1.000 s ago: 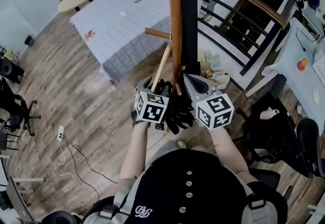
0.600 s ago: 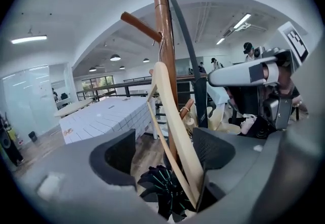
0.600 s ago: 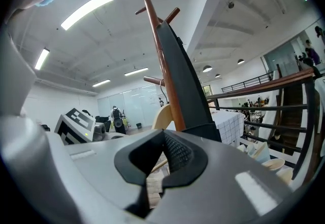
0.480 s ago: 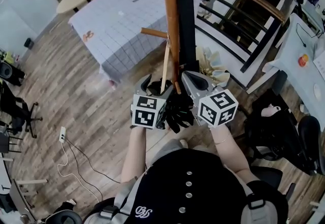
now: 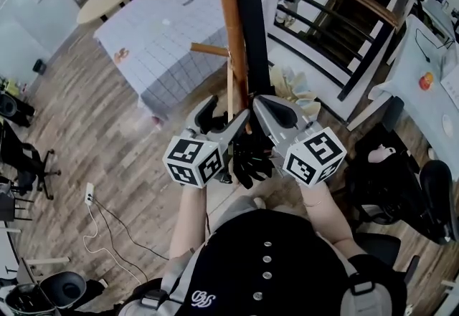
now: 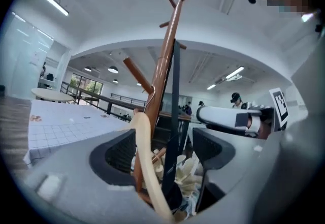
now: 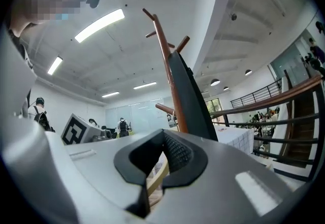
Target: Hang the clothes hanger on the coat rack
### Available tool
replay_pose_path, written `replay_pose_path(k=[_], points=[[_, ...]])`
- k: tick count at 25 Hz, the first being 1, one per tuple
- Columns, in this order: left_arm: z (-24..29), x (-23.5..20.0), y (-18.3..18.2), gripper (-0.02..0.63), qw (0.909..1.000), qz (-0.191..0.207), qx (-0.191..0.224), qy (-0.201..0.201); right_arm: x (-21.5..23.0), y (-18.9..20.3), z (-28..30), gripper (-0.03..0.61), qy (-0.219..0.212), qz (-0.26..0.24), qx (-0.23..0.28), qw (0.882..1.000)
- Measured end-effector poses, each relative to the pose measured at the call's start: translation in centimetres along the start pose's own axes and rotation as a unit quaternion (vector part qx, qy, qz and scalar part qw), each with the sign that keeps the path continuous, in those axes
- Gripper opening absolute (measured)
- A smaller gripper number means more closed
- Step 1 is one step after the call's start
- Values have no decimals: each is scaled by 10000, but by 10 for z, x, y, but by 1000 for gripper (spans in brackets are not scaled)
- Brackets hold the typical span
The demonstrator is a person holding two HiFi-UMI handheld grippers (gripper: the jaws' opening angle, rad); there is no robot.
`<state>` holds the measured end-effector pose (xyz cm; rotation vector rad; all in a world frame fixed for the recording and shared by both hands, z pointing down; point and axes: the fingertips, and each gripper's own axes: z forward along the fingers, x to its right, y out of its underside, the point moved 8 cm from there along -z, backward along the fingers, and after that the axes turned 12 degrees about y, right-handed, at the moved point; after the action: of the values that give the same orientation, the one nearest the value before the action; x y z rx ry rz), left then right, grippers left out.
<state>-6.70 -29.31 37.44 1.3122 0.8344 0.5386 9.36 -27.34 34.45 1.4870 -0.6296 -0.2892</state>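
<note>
The clothes hanger (image 6: 144,164) is a slim bow of pale, smooth wood, rounded in section. It runs up between the jaws of the left gripper (image 6: 165,141), closer to that claw's left pad than to its right one. Those jaws have just been opening and now stand wide apart. Their black ribbed pads do not press the wood, though it cannot be told whether the nearer pad brushes it.

The right gripper (image 7: 155,162), just beside the left one, has its jaws drawn together on the hanger. A sliver of pale wood shows in the hollow between its black cross-hatched pads.

Just ahead of both claws rises the coat rack (image 5: 228,13), a glossy red-brown wooden pole with round pegs slanting upward. A flat black strip of fabric (image 5: 252,28) hangs down the pole on the right gripper's side.

Both claws have matte grey shells, and each carries a white cube (image 5: 192,162) printed with black square markers and no words. Behind them, black gloves (image 5: 249,160) hold the handles. A white looping emblem on the person's black top is too small to read.

Beyond the rack, on the left gripper's side, a table (image 5: 172,35) wears a white cloth ruled in a thin grid.
</note>
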Motion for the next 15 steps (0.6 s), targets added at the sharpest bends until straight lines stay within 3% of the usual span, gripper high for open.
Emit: replay_pose_path(k=[3, 6, 10, 12, 15], points=[[-1, 7, -12, 344, 9970, 58, 700, 318, 0, -11, -2, 0, -57, -86, 155, 9998], [-1, 14, -21, 331, 9923, 124, 1113, 536, 2, -21, -2, 0, -23, -116, 335, 9994], [-9, 18, -31, 52, 9872, 209, 1555, 272, 1, -25, -3, 0, -43, -232, 410, 9989], [-10, 22, -33, 0, 9858, 314, 1623, 308, -2, -24, -2, 0, -71, -308, 401, 9987], [-7, 27, -31, 0, 9844, 359, 1638, 535, -4, -21, -1, 0, -2, -350, 327, 9989]])
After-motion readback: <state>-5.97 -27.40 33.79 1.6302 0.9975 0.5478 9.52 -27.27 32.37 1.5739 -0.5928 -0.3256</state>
